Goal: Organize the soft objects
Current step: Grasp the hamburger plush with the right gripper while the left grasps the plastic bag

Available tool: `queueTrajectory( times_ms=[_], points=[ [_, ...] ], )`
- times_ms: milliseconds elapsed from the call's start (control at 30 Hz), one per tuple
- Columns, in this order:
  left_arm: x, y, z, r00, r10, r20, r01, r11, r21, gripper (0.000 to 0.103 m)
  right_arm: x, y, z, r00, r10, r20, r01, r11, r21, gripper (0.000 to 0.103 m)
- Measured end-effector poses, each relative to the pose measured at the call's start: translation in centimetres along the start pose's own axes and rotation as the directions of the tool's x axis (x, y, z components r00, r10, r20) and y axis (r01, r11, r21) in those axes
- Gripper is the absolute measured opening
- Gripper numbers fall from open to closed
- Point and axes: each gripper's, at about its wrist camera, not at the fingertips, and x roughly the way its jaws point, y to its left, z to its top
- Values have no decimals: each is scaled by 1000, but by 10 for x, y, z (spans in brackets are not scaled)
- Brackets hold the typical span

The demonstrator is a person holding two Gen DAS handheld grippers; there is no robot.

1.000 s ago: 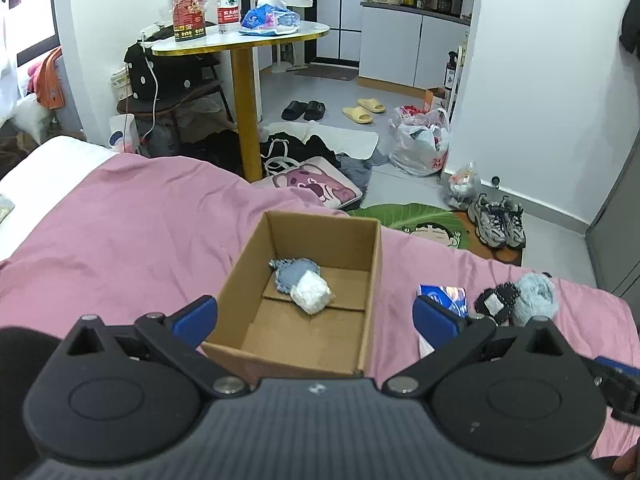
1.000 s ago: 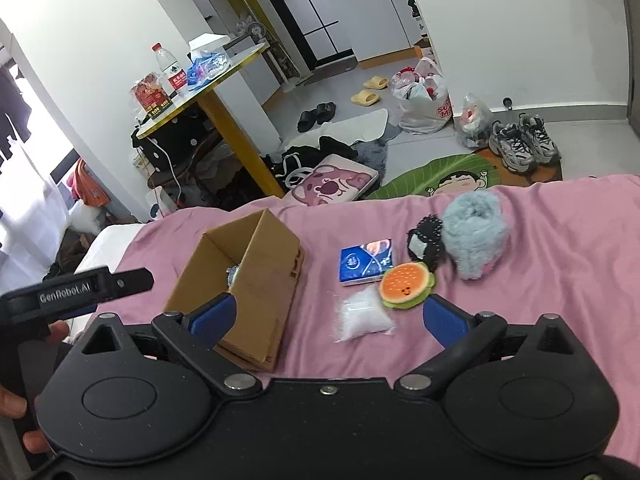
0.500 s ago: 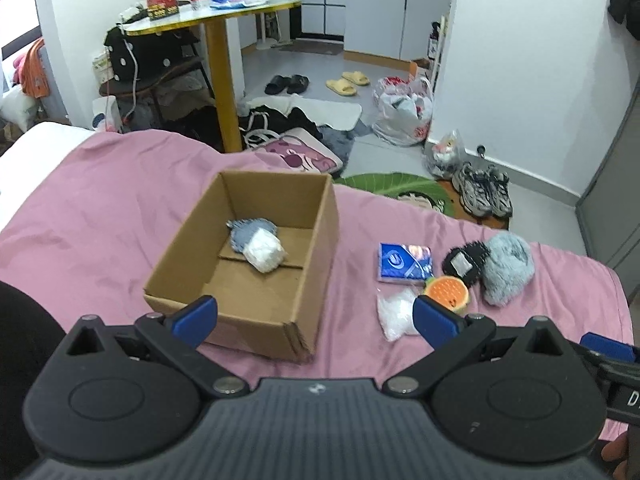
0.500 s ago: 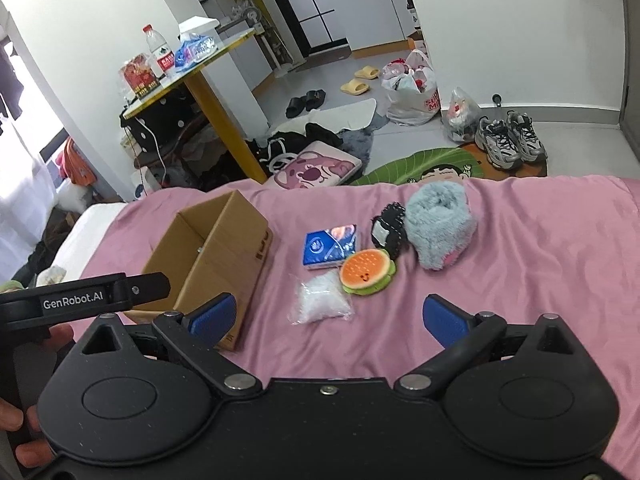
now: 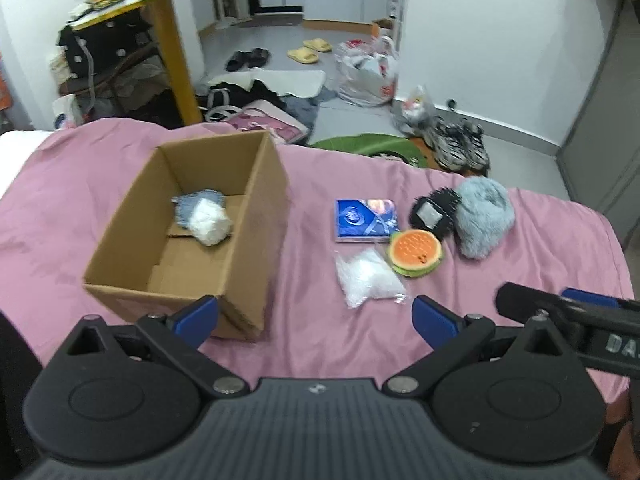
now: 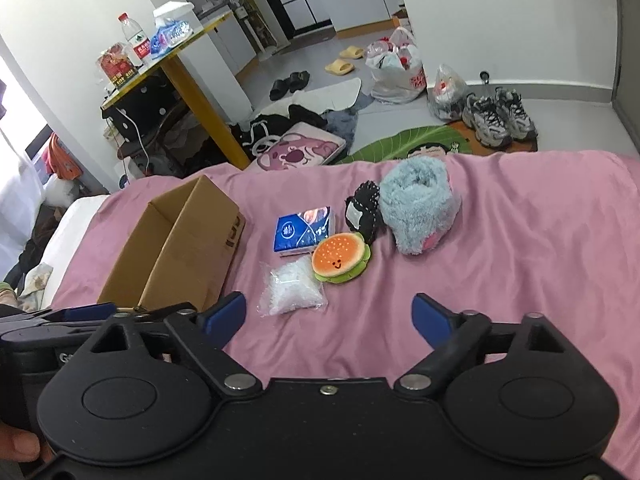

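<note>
An open cardboard box [image 5: 256, 200] [image 6: 188, 240] sits on the pink bedspread, holding a blue-grey cloth [image 5: 196, 202] and a white soft ball [image 5: 210, 224]. To its right lie a clear bag of white filling [image 5: 366, 278] [image 6: 292, 290], a burger plush [image 5: 416, 252] [image 6: 340, 256], a blue tissue pack [image 5: 366, 220] [image 6: 304, 230], a black fuzzy item [image 5: 432, 212] [image 6: 362, 210] and a grey-blue fluffy roll [image 5: 482, 216] [image 6: 420, 200]. My left gripper [image 5: 316, 316] hangs open above the bed between box and bag. My right gripper [image 6: 328, 314] is empty, its jaws closing, just short of the bag.
Beyond the bed's far edge are a yellow-legged table [image 6: 188, 64] with bottles and bags, a pink bear cushion [image 6: 298, 152], slippers, plastic bags [image 6: 396, 72] and sneakers [image 6: 496, 116]. A white pillow [image 6: 68, 232] lies left of the box. The right gripper's body shows in the left wrist view [image 5: 572, 320].
Both grippers have sunk toward the bed and tipped downward. The left view has shifted right, bringing the loose items into sight. The right gripper's jaws have narrowed a little.
</note>
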Motion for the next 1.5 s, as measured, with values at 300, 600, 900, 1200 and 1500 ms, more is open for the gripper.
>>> queueTrajectory(
  times_ms=[300,600,900,1200,1500],
  points=[
    [34,-5,10,1000,-16,-14,17,1000,24,96,31,-17,8,996,46,-70,-41,996,75,67],
    [78,-12,18,997,-31,-66,33,999,22,82,61,-37,17,988,103,-114,-83,982,170,51],
    [112,-13,25,994,-38,-107,39,999,12,75,86,-44,31,979,128,-158,-97,977,189,47],
    [140,-21,29,991,-45,-127,49,998,32,69,110,-51,39,971,156,-179,-106,960,257,36],
    [171,-22,19,978,-67,-195,72,997,15,66,136,-44,36,963,128,-236,-60,960,274,38]
  ],
)
